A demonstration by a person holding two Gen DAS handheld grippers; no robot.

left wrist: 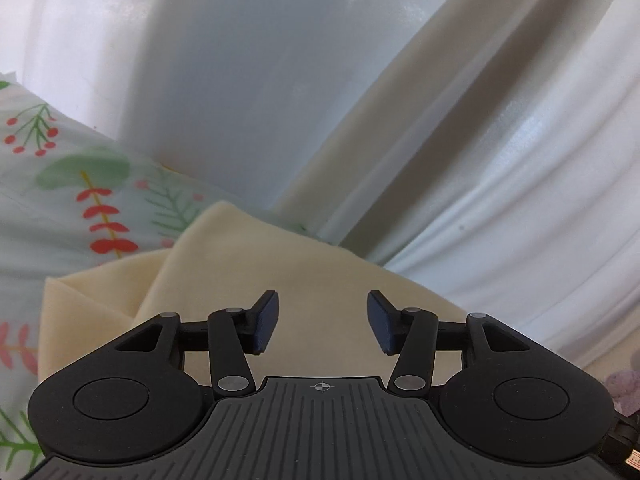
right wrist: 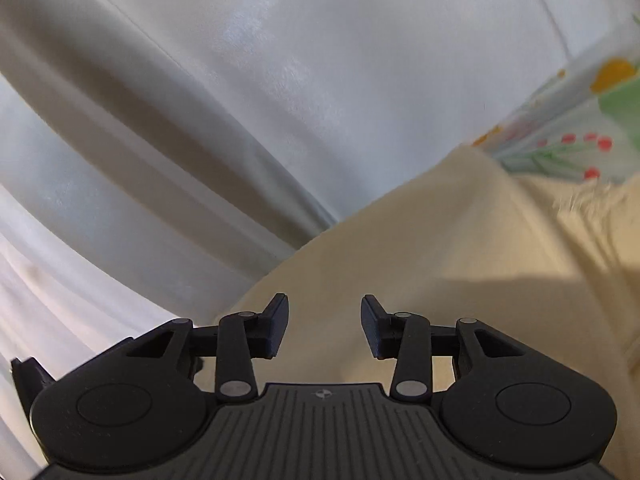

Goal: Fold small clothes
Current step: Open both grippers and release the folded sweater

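Cream cloth point(left wrist: 304, 280) lies under both half-open, empty tools point(left wrist: 323, 322) point(right wrist: 324, 326).

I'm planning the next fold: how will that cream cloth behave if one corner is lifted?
The cream cloth already lies in soft overlapping folds, so it will likely droop rather than hold shape. It looks thin and light, so it should lift easily. On the floral sheet it may drag along and bunch.
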